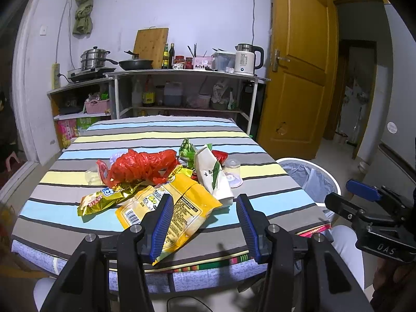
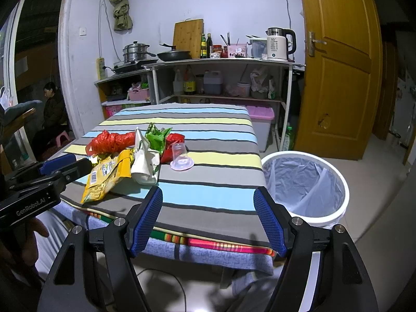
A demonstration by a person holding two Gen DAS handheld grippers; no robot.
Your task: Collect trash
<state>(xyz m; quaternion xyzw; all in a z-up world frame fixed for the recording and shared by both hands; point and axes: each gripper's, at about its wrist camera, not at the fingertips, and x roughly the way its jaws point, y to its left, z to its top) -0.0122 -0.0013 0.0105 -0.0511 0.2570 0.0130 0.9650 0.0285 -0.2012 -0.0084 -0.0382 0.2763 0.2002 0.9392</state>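
A heap of trash lies on the striped table (image 1: 161, 130): a crumpled red plastic bag (image 1: 140, 166), a gold wrapper (image 1: 104, 200), a yellow snack bag (image 1: 182, 202), a white paper bag (image 1: 214, 179), a green wrapper (image 1: 187, 150) and an upturned clear cup (image 1: 232, 173). My left gripper (image 1: 205, 208) is open at the table's near edge, its left finger in front of the yellow bag, gripping nothing. My right gripper (image 2: 208, 197) hovers open and empty over the near right corner, with the white lined bin (image 2: 304, 182) to its right on the floor.
Behind the table stands a shelf unit (image 2: 221, 62) with pots, a pan, bottles and a kettle. A pink-lidded storage box (image 2: 260, 122) and a green bottle (image 2: 288, 137) sit beside the wooden door (image 2: 338, 78). A person (image 2: 52, 104) sits at the far left.
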